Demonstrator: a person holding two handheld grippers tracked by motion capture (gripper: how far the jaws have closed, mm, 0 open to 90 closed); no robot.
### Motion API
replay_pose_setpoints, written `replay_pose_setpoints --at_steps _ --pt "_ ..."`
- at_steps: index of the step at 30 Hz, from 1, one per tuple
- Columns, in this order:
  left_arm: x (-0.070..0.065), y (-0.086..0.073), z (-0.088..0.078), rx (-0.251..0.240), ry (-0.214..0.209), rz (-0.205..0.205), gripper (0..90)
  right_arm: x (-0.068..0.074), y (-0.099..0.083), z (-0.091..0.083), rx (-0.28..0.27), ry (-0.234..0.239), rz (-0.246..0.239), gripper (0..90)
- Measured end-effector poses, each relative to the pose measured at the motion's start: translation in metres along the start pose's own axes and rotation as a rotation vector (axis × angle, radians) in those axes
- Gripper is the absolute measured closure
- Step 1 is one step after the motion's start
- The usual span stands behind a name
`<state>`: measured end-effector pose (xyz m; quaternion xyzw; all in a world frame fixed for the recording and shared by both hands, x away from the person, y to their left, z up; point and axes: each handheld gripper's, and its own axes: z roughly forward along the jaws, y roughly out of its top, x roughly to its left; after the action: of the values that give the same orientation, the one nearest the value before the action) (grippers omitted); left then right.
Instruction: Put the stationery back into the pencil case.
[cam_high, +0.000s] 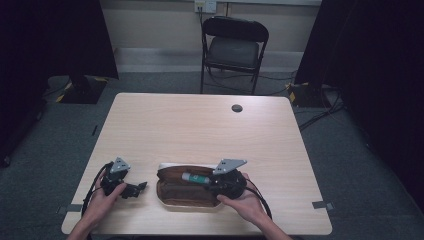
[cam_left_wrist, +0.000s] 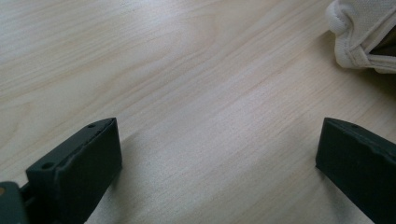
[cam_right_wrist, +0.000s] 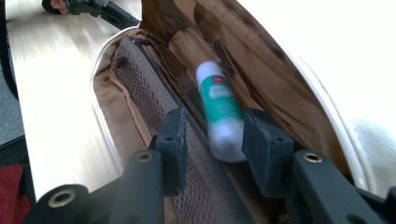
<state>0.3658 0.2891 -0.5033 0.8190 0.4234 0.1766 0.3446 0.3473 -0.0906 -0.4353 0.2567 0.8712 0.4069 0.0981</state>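
Overhead, one wooden bench (cam_high: 200, 125) carries one open pouch (cam_high: 172, 192), brown inside with a white rim, lying near the front edge. One green-and-white tube (cam_high: 196, 178) lies in the pouch along its far side. Two hands hold two grippers: the left gripper (cam_high: 141, 186) rests on the bench just left of the pouch, and the right gripper (cam_high: 209, 182) sits over the pouch's right end, at the tube. One black folding chair (cam_high: 234, 47) stands beyond the bench.

Seen from the left gripper view, the left gripper (cam_left_wrist: 217, 154) has its jaws spread wide with bare bench (cam_left_wrist: 187, 70) between them; a white corner of the pouch (cam_left_wrist: 359, 32) lies ahead to the right, apart from the jaws.

From the right gripper view, the right gripper (cam_right_wrist: 215, 135) has its jaws either side of the tube's (cam_right_wrist: 219, 109) near end, inside the pouch (cam_right_wrist: 140, 93) beside one mesh pocket (cam_right_wrist: 149, 100). The tube looks blurred, and I cannot tell whether the pads press it.
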Motion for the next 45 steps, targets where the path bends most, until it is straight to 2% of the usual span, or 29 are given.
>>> replay_pose_setpoints --at_steps 6,12,18,23,24,25,27,28,29,31,35,38,43,45 --pt "0.0 0.0 0.0 0.0 0.0 0.0 0.0 -0.003 -0.007 -0.011 -0.009 -0.007 0.016 64.9" --pt "0.0 0.0 0.0 0.0 0.0 0.0 0.0 -0.007 -0.016 -0.029 -0.038 -0.005 0.064 64.4" --pt "0.0 0.0 0.0 0.0 0.001 -0.001 0.0 -0.013 -0.027 -0.041 -0.048 -0.029 0.087 64.6" --pt "0.0 0.0 0.0 0.0 0.0 -0.001 0.0 -0.03 -0.034 -0.063 -0.079 -0.073 0.114 61.9" --pt "0.0 0.0 0.0 0.0 0.0 0.0 0.0 -0.03 -0.034 -0.063 -0.079 -0.073 0.114 61.9" --pt "0.0 0.0 0.0 0.0 0.0 0.0 0.0 -0.038 -0.037 -0.071 -0.093 -0.096 0.131 61.4" --pt "0.0 0.0 0.0 0.0 0.0 0.0 0.0 -0.046 -0.041 -0.078 -0.099 -0.112 0.144 60.8" --pt "0.0 0.0 0.0 0.0 0.0 0.0 0.0 -0.046 -0.041 -0.078 -0.099 -0.112 0.144 60.8" --pt "0.0 0.0 0.0 0.0 0.0 0.0 0.0 -0.055 -0.046 -0.084 -0.103 -0.142 0.164 59.8" --pt "0.0 0.0 0.0 0.0 0.0 0.0 0.0 -0.063 -0.052 -0.089 -0.108 -0.159 0.194 58.9" --pt "0.0 0.0 0.0 0.0 0.0 0.0 0.0 -0.077 -0.065 -0.095 -0.102 -0.208 0.231 55.4" --pt "0.0 0.0 0.0 0.0 0.0 0.0 0.0 -0.088 -0.074 -0.099 -0.096 -0.239 0.267 48.7" --pt "0.0 0.0 0.0 0.0 0.0 0.0 0.0 -0.107 -0.087 -0.098 -0.057 -0.279 0.291 42.0" --pt "0.0 0.0 0.0 0.0 0.0 0.0 0.0 -0.116 -0.092 -0.097 -0.037 -0.307 0.319 37.9"
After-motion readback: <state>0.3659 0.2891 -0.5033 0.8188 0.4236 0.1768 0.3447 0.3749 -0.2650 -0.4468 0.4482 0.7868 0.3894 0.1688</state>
